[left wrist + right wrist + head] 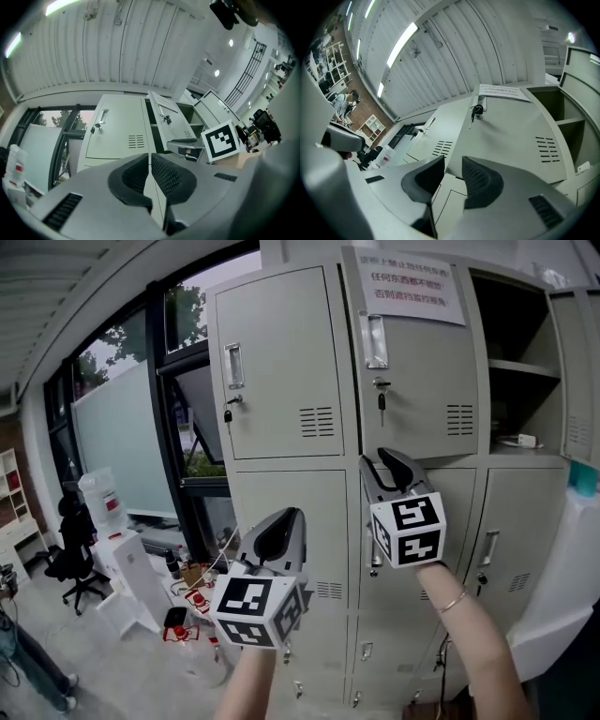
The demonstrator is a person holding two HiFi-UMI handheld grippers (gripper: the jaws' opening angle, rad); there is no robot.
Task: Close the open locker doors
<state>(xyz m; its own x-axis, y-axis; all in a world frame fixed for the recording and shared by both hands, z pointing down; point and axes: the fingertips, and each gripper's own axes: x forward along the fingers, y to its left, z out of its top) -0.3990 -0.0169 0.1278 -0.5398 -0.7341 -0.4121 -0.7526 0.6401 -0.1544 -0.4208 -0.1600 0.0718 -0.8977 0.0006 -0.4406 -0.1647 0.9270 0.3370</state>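
Note:
The grey locker bank (pixel 281 493) fills the head view. Its upper middle door (pixel 412 381), with a paper notice and a key in the lock, stands slightly ajar. The upper right compartment (pixel 516 362) is open, its door (pixel 574 362) swung out at the far right. My right gripper (pixel 389 460) is at the lower edge of the middle door, jaws apart with nothing between them. In the right gripper view that door (pixel 511 126) lies just beyond the right gripper (pixel 452 164). My left gripper (pixel 286 517) is lower and to the left, shut and empty, in front of a closed lower door. The left gripper (pixel 150 157) points at the lockers.
A water dispenser (pixel 103 502), an office chair (pixel 75 568) and small items on the floor (pixel 187 606) stand left of the lockers by the window. A white panel (pixel 562 587) crosses the right edge. The upper left door (pixel 277 362) is closed.

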